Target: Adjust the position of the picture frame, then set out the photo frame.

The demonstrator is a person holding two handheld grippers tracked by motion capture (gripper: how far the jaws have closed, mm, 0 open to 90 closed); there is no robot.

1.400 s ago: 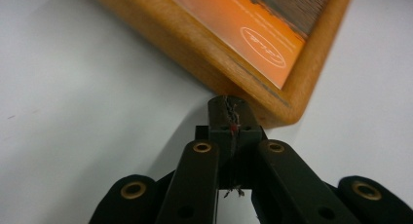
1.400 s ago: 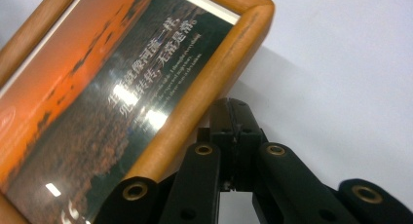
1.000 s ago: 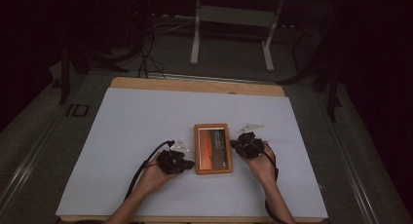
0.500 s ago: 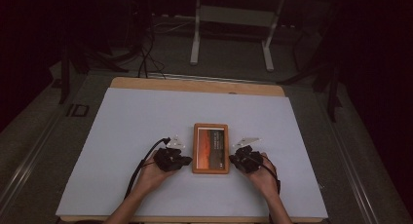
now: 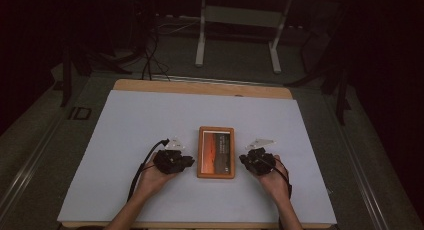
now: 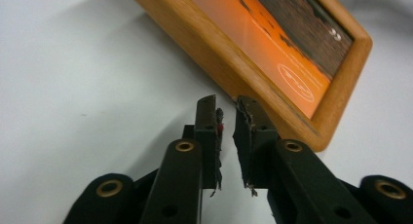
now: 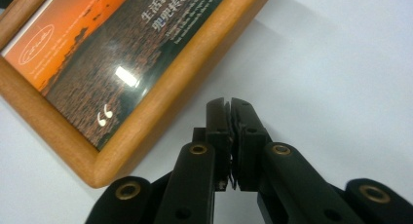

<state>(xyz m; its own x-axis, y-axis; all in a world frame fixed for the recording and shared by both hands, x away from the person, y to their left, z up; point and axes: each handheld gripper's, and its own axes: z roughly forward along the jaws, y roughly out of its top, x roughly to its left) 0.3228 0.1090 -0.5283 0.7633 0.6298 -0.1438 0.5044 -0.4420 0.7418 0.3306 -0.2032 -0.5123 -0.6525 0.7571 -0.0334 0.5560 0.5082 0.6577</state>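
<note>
While the high view hides jaw state, gripper views show left gripper (image 6: 226, 104) jaws narrowly parted, right gripper (image 7: 229, 103) jaws closed on nothing; wooden picture frame (image 5: 216, 151) flat between them on white surface (image 5: 140, 120); room dark

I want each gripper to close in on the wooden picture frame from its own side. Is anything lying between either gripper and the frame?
Nothing visible does. The left gripper sits by the picture frame on its left side, the right gripper on its right, with bare white table between. In the left gripper view, its tips are almost at the frame's edge.
</note>
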